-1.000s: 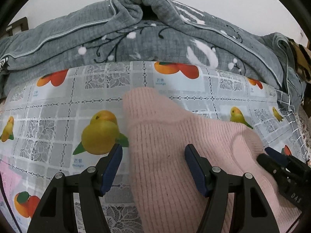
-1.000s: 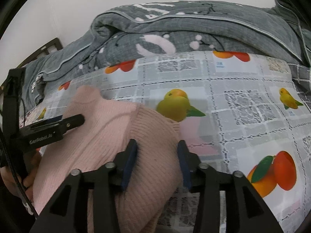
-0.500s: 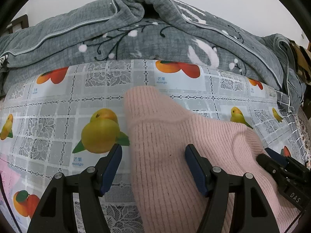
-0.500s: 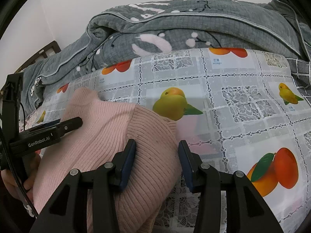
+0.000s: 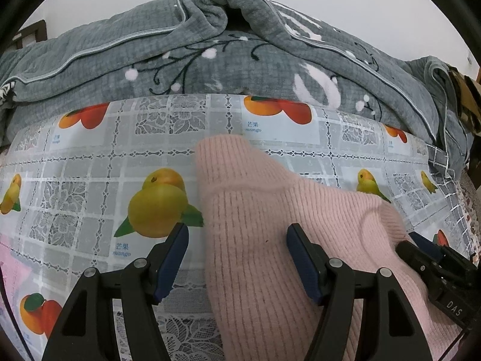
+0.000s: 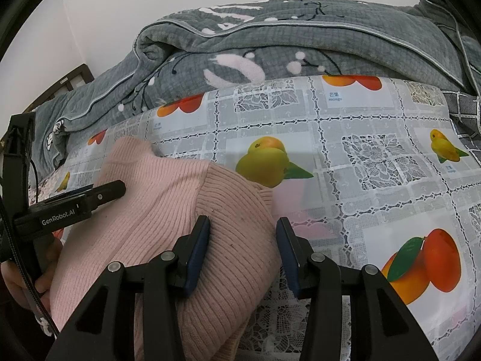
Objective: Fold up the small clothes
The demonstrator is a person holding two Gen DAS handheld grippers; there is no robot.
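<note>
A pink ribbed knit garment [image 5: 270, 225] lies folded on the fruit-print tablecloth [image 5: 90, 180]; it also shows in the right wrist view [image 6: 180, 210]. My left gripper [image 5: 237, 261] is open, its jaws straddling the garment's left edge, with nothing held. My right gripper [image 6: 243, 252] is open over the garment's right fold, empty. The right gripper's tip [image 5: 421, 255] shows at the right in the left wrist view. The left gripper [image 6: 90, 195] shows over the garment at the left in the right wrist view.
A bunched grey quilt [image 5: 240, 69] lies along the far edge of the tablecloth, also in the right wrist view [image 6: 300, 48]. A dark wooden frame [image 6: 72, 81] stands at the far left. A pink cloth [image 5: 9, 264] peeks in at the left edge.
Both grippers have pulled back and lifted slightly from the garment. The right gripper's jaws have opened a little wider. The garment stays flat.
</note>
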